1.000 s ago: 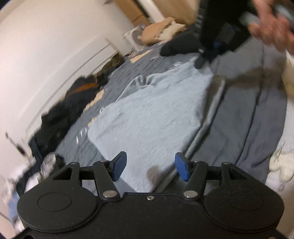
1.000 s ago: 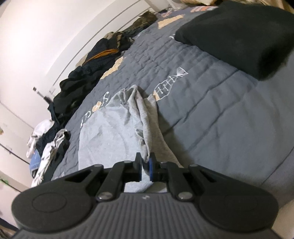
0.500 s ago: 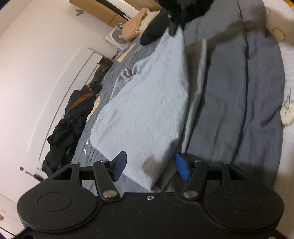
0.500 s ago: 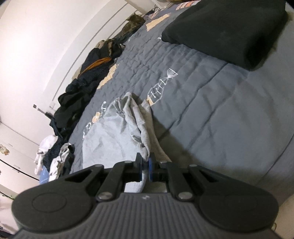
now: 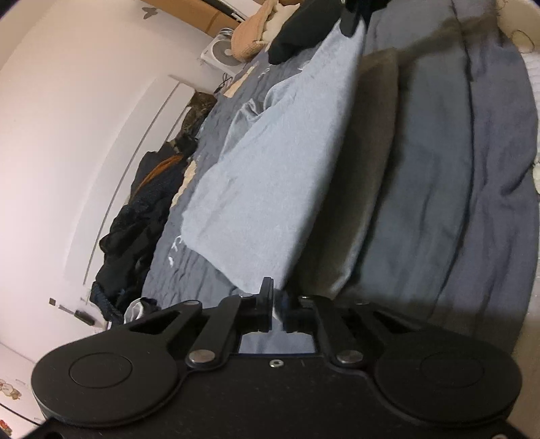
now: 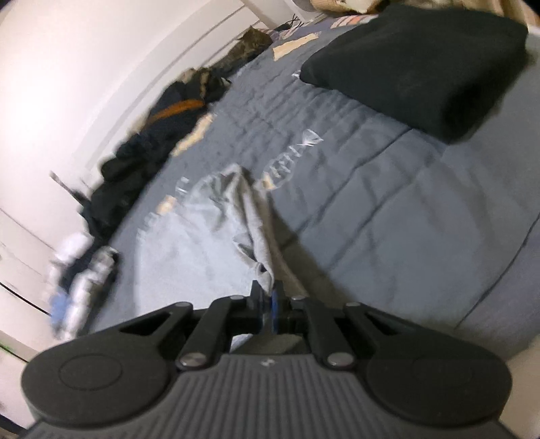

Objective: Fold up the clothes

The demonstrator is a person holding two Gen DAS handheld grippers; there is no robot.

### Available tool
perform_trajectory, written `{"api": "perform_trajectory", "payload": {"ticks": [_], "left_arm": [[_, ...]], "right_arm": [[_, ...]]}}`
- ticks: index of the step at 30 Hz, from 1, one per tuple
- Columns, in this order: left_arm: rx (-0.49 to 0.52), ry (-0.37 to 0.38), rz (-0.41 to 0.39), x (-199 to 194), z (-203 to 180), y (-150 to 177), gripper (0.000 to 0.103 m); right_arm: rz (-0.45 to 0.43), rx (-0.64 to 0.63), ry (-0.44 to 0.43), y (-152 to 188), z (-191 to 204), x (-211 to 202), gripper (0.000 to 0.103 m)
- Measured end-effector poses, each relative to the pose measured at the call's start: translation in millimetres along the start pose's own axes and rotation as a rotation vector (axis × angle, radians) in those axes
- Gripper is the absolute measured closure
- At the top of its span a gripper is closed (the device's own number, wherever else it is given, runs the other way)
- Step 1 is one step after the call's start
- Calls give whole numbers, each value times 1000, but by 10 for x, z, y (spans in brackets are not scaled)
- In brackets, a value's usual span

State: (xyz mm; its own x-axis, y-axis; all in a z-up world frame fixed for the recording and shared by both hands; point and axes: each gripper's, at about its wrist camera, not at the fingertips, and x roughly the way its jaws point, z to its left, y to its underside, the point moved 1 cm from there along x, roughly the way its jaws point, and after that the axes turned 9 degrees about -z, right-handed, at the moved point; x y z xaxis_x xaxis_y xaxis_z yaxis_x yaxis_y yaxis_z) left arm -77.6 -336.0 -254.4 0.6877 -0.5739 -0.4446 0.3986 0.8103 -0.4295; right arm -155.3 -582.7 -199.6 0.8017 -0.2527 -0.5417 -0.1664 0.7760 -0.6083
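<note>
A bed [image 5: 438, 175] under a dark grey quilt is filling the room beside a white wall [image 5: 74, 141], with dark clothes [image 5: 141, 216] lying heaped along its far edge and a folded black garment [image 6: 422, 64] sitting near the head. The light grey garment [image 5: 276, 169] is lying on the quilt, its long axis running away from the left gripper [image 5: 277, 309] toward the right gripper [image 6: 266, 305]. Both grippers' fingers are clamping its opposite edges.

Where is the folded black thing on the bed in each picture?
Left wrist view: black folded garment sits at the top centre, far away.
Right wrist view: black folded garment fills the top right.
Shared landmark: the dark clothes pile along the wall.
</note>
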Motion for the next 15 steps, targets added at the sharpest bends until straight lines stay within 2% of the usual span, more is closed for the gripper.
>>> {"api": "perform_trajectory", "payload": {"ticks": [4, 5, 7, 9, 11, 12, 15], "left_arm": [[73, -19, 12, 44, -146, -16, 87], [69, -24, 15, 64, -131, -13, 84], [60, -37, 17, 71, -93, -6, 70], [50, -38, 15, 37, -67, 2, 69], [41, -39, 13, 4, -41, 9, 76], [36, -40, 12, -13, -28, 13, 88], [22, -42, 9, -63, 11, 25, 95]], "right_arm": [[21, -29, 66, 54, -56, 174, 99], [24, -25, 71, 62, -74, 199, 99], [21, -33, 76, 85, -75, 217, 99], [19, -58, 82, 111, -55, 231, 99], [17, -84, 88, 128, -32, 245, 99], [16, -90, 88, 133, -27, 247, 99], [10, -65, 81, 122, -41, 227, 99]]}}
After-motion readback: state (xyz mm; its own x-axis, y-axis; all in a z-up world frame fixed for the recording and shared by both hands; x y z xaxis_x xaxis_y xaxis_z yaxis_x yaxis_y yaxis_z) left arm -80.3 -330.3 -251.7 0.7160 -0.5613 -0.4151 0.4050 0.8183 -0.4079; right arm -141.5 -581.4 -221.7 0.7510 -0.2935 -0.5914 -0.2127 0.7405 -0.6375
